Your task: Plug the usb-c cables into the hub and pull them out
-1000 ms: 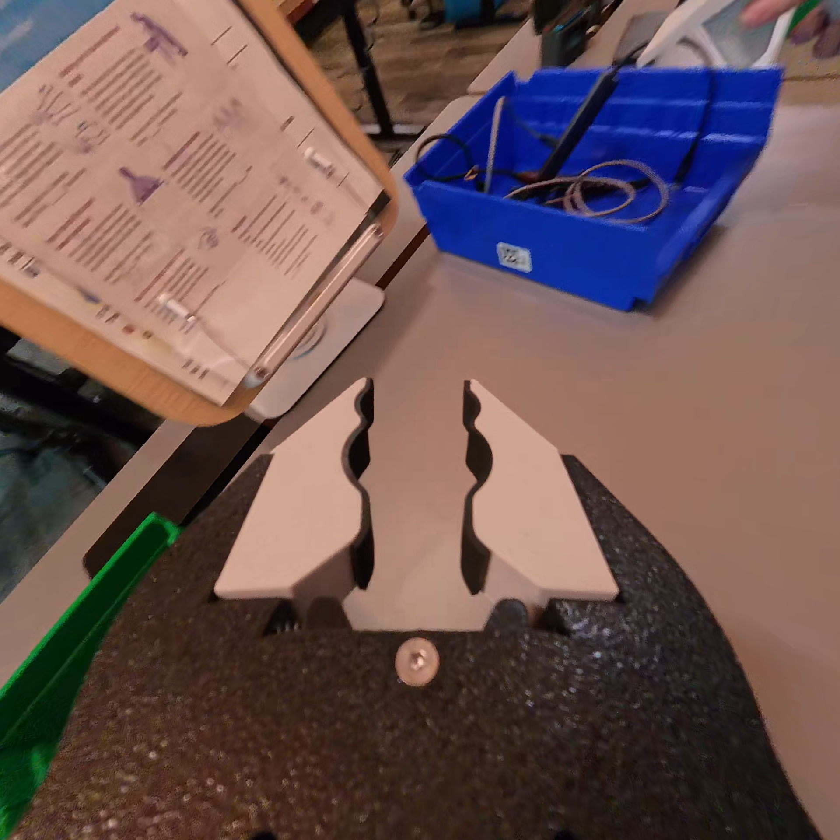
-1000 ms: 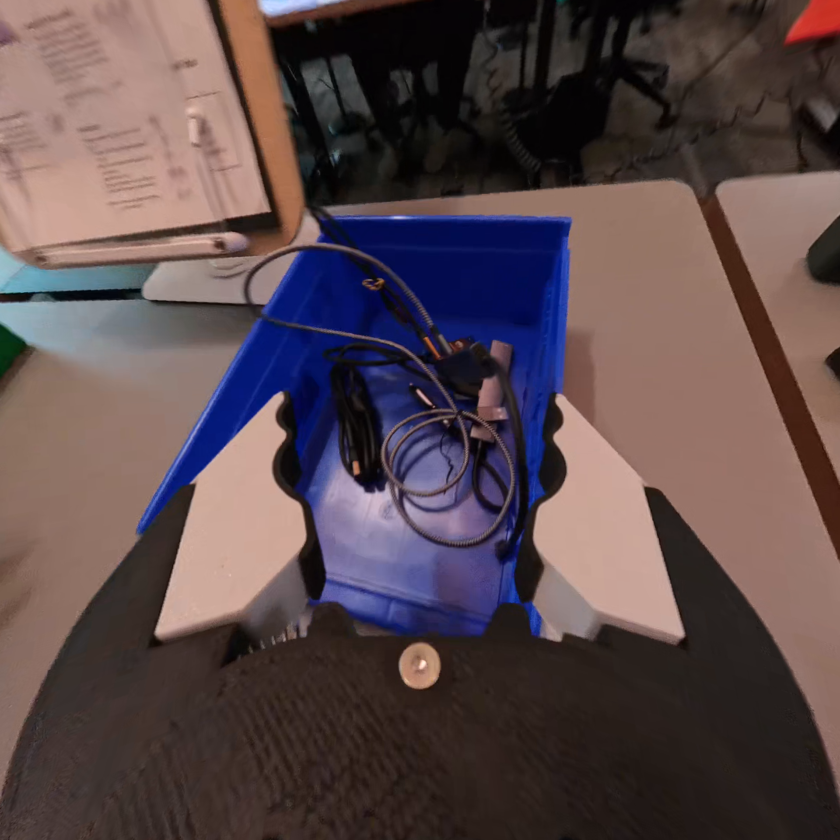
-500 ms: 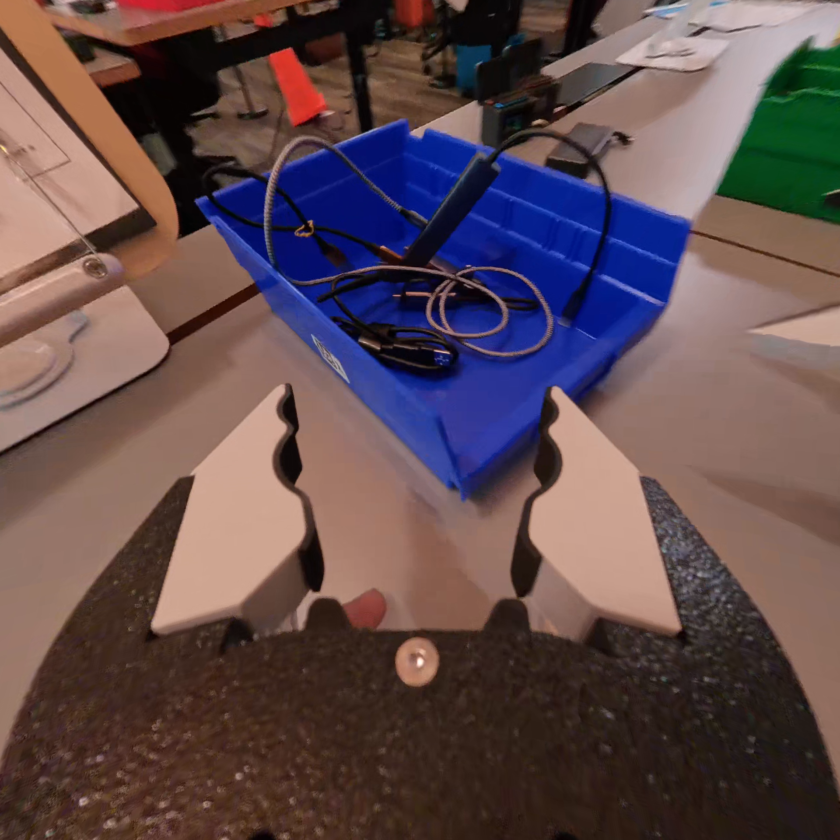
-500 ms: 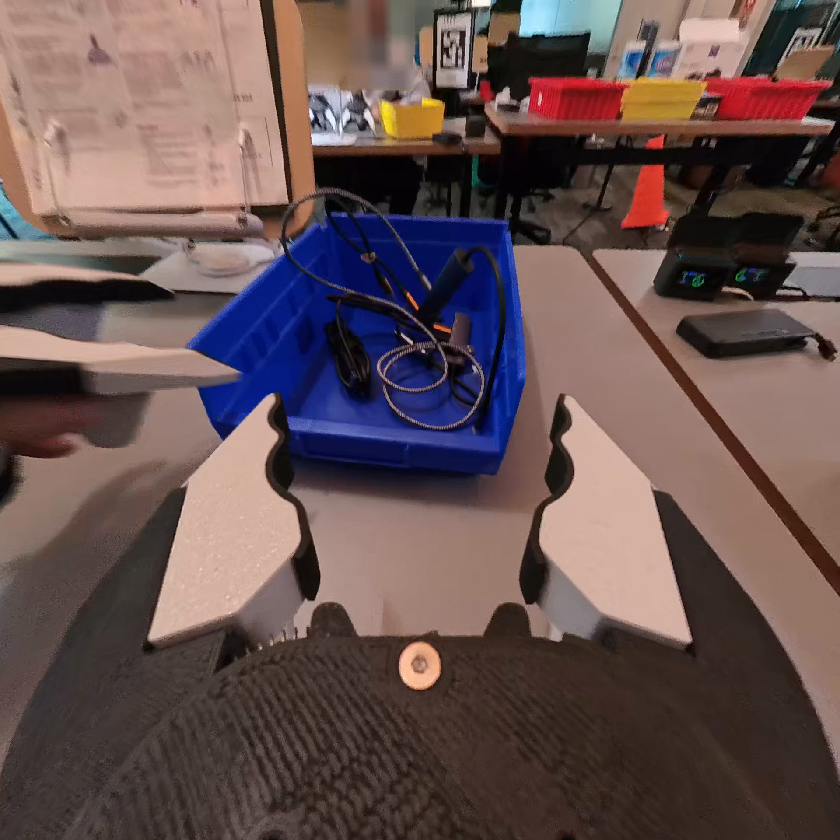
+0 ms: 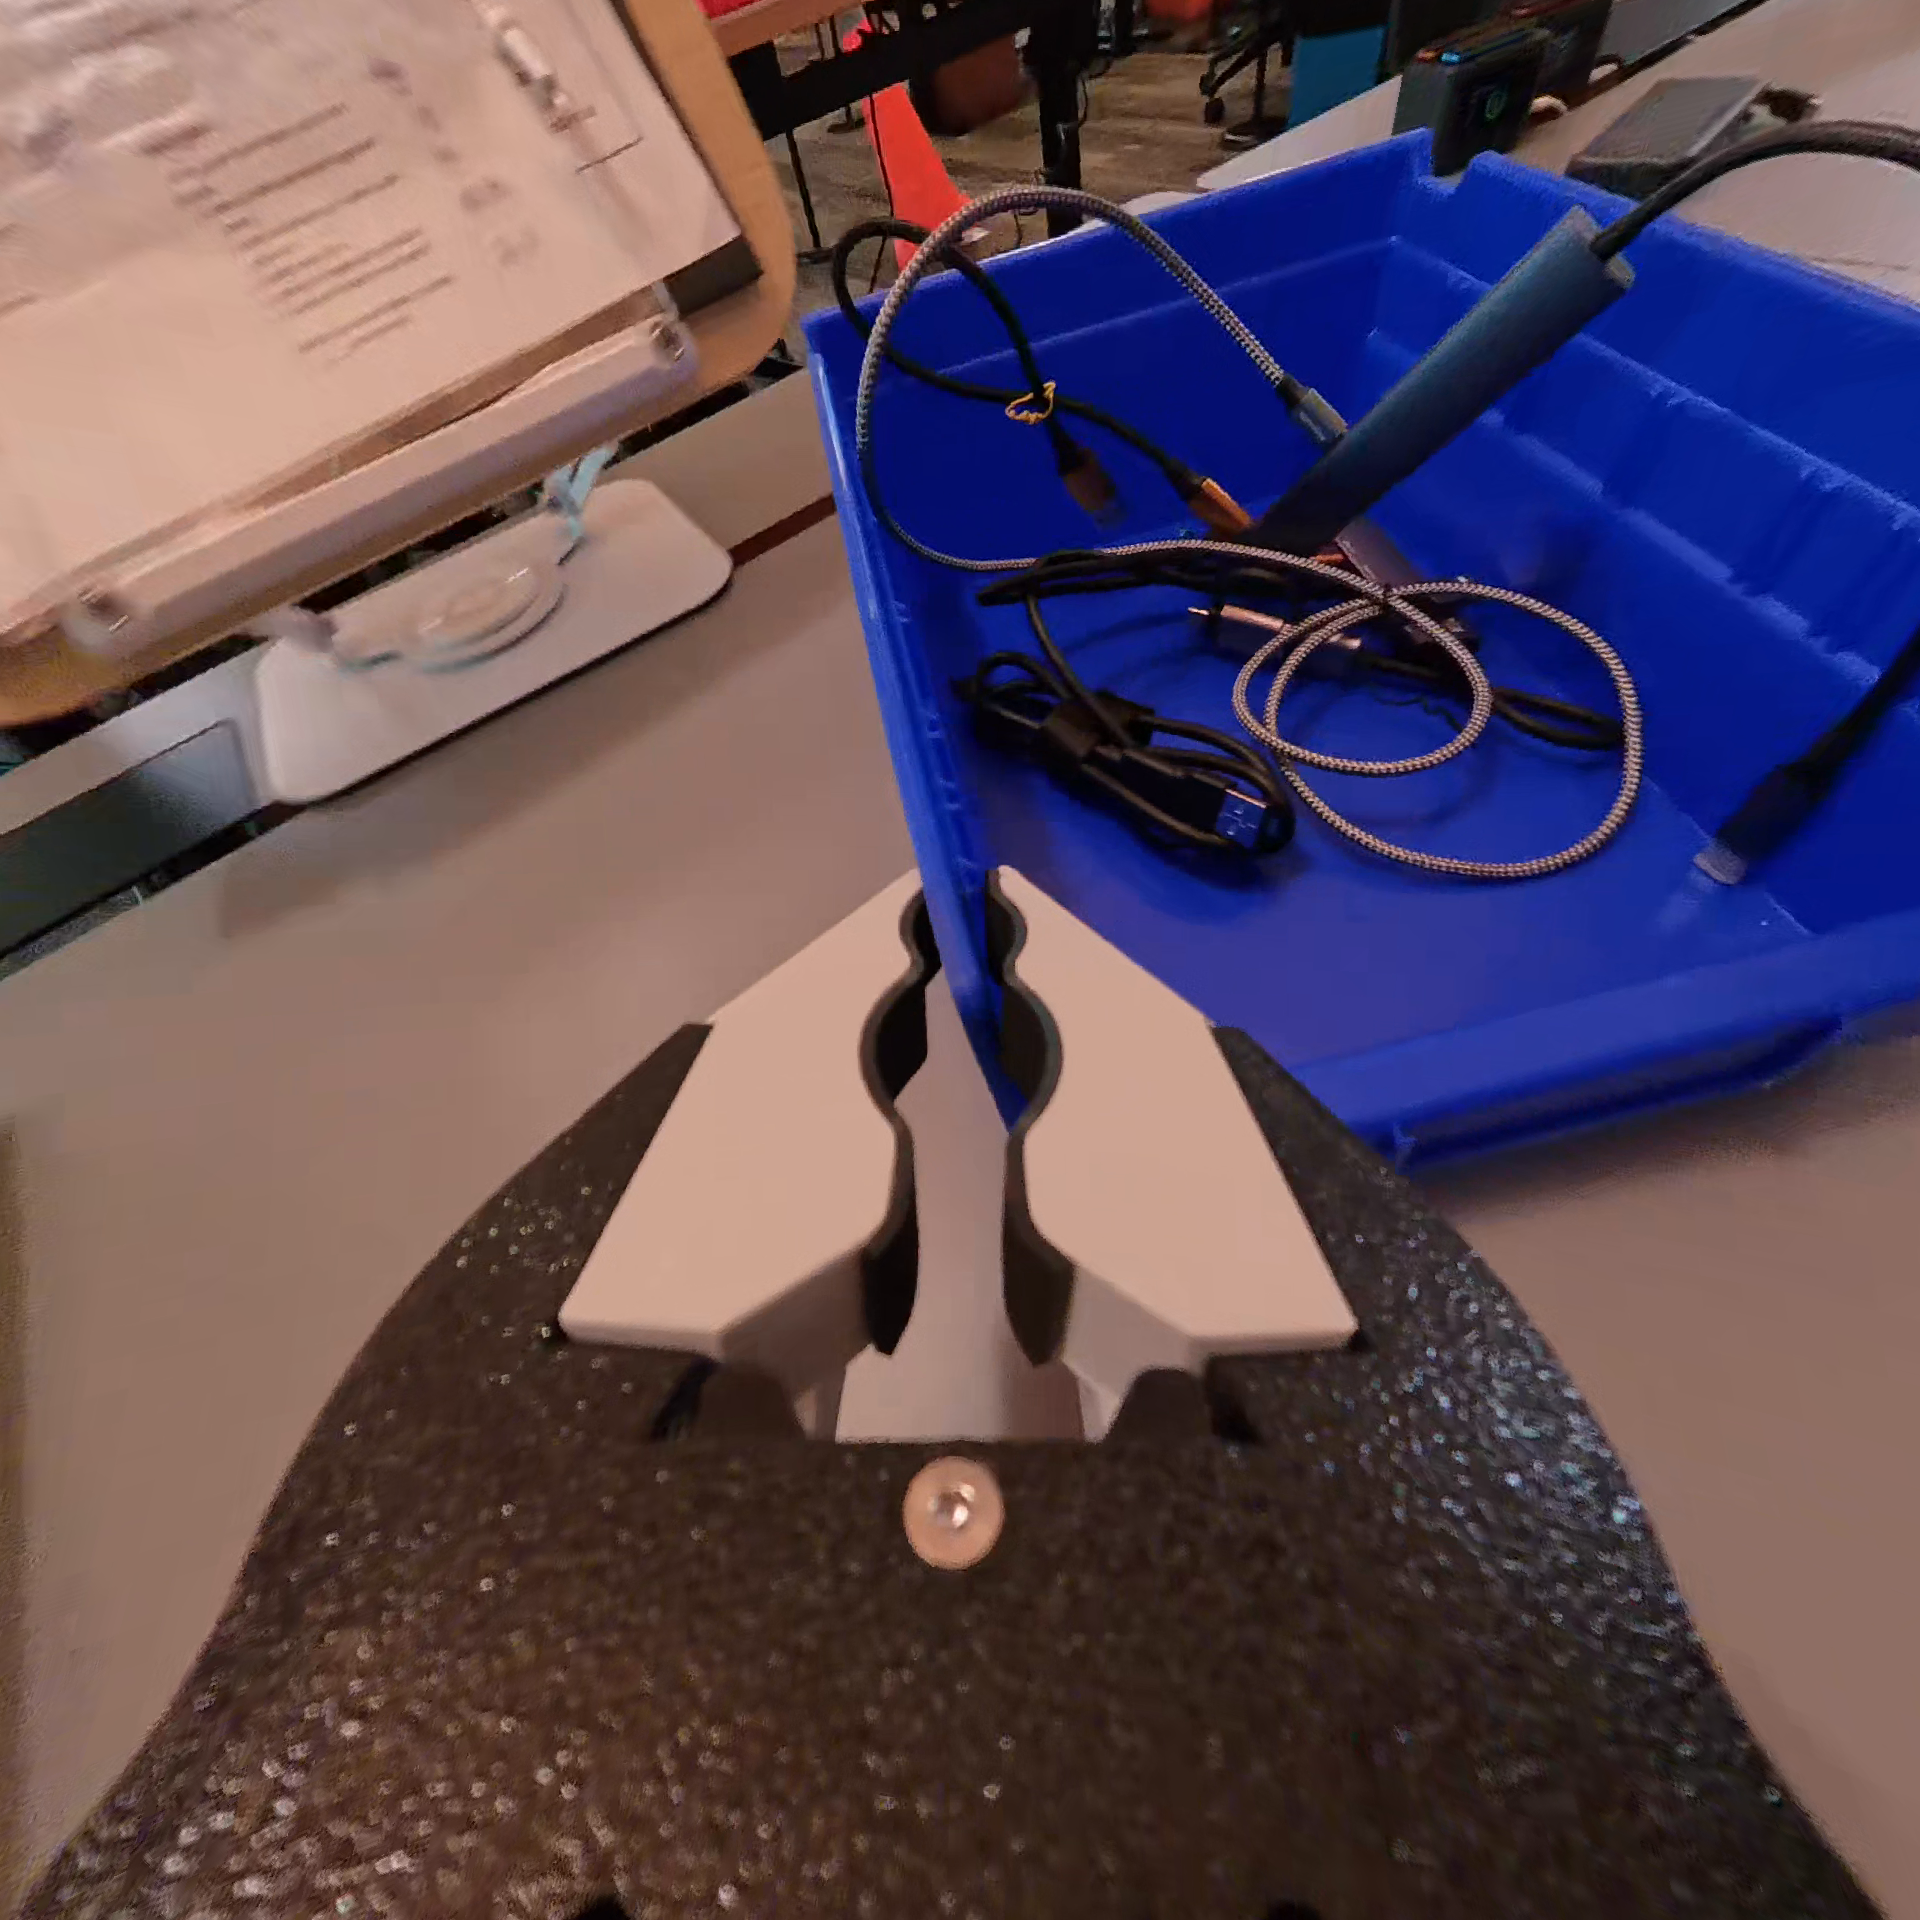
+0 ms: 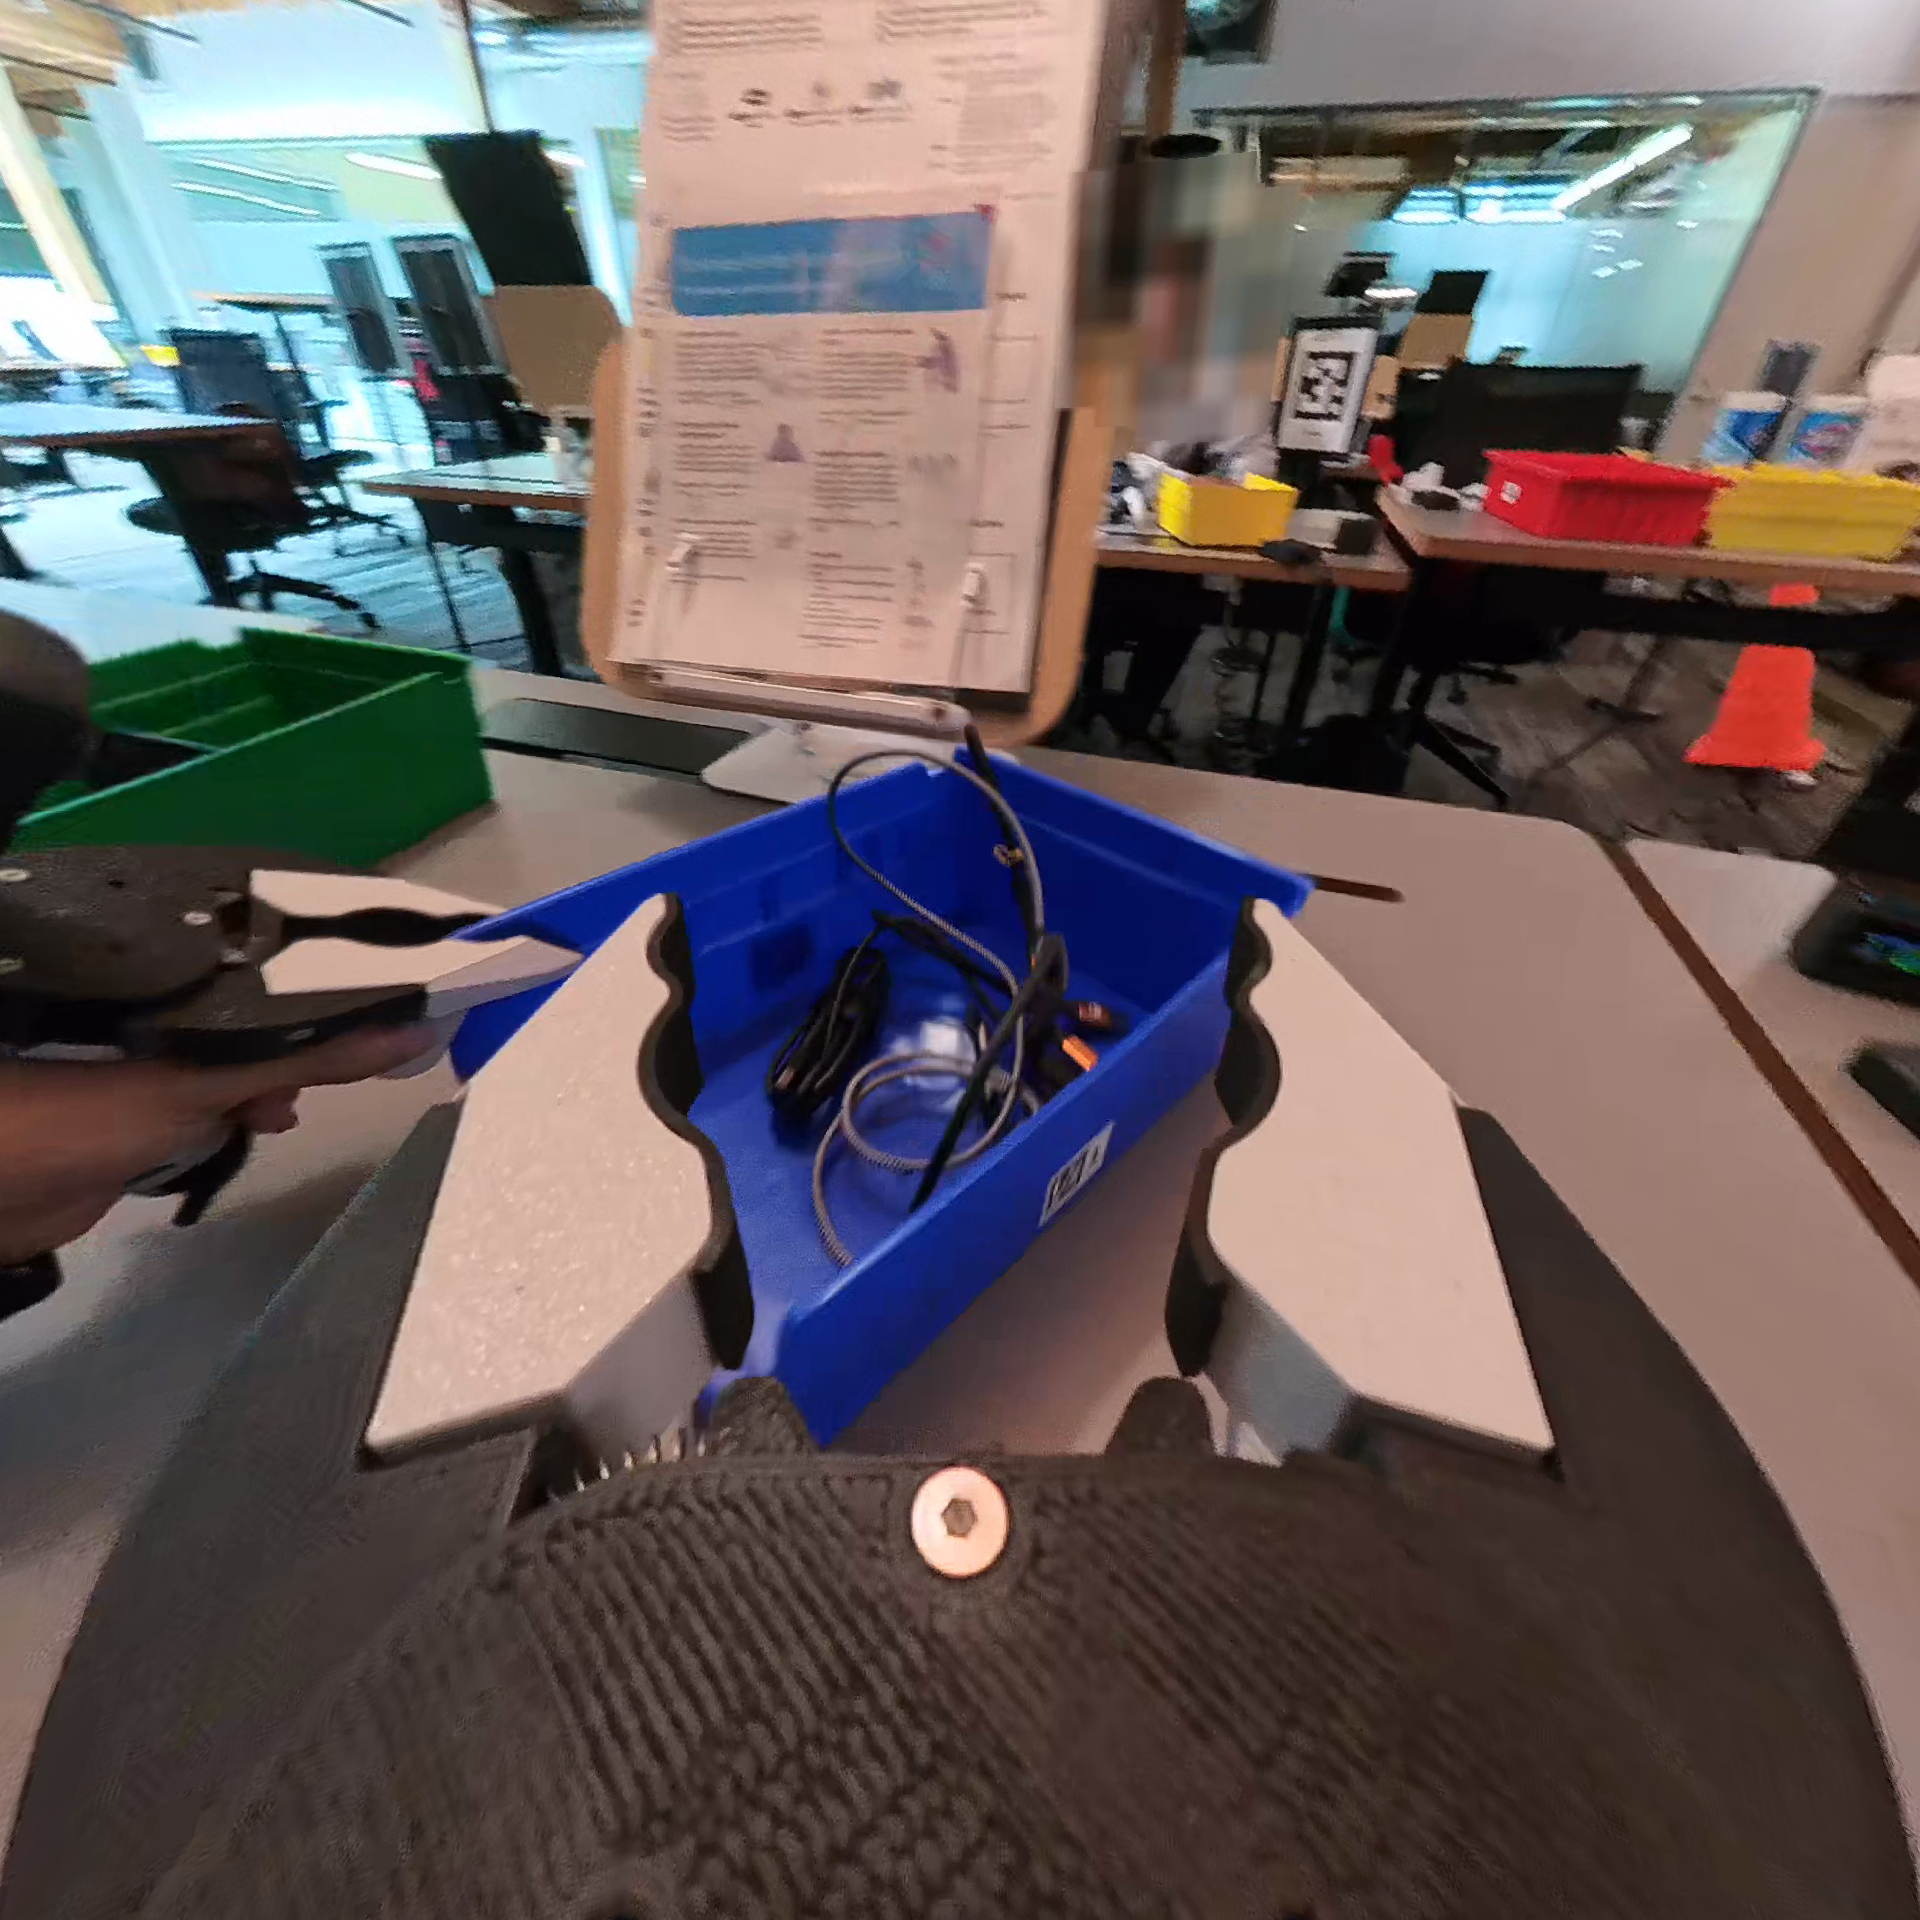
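Our left gripper [image 5: 958,902] pinches the near-left wall of the blue bin [image 5: 1558,997], jaws nearly closed on it. Our right gripper [image 6: 956,935] hovers wide open and empty over the bin's near corner. Inside lie the hub [image 5: 1455,384] and tangled cables [image 5: 1434,727].

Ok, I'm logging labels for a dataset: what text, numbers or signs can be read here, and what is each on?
Printed sheets on the stand: lines of print and small figures, too blurred to read.
White sticker on the blue bin: marks too small to read.
Black-and-white sign in the background: a square code pattern, no readable words.
Small lit screen on the right-hand table: blurred.
Nothing is legible enough to quote.
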Tool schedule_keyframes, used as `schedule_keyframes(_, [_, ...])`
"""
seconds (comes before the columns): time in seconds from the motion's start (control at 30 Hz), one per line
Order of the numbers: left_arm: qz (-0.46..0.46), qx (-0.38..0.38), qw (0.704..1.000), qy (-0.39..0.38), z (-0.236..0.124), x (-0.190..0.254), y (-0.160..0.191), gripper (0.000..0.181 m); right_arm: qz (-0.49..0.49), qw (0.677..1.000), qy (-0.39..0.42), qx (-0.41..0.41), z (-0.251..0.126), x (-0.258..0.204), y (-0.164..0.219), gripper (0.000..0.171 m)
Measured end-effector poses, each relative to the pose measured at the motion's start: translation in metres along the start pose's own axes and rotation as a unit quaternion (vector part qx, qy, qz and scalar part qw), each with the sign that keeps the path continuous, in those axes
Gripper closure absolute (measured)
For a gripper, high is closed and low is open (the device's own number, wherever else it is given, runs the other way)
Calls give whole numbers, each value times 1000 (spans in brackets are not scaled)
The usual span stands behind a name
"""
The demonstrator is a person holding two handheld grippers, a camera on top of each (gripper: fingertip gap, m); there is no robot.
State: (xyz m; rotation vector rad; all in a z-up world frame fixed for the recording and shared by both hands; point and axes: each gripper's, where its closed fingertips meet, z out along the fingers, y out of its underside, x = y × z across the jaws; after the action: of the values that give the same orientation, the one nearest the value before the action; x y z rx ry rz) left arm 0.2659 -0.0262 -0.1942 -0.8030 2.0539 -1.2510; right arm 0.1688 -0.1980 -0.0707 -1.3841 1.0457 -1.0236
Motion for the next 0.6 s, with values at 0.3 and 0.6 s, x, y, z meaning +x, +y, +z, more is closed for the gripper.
schedule_keyframes(0.3, [-25,24,999,-26,-167,-65,82,177,41,971,-232,-47,109,-207,-56,63])
schedule_keyframes(0.6, [-90,45,995,-24,-199,-100,103,178,49,910,-212,-352,275,-379,46,65])
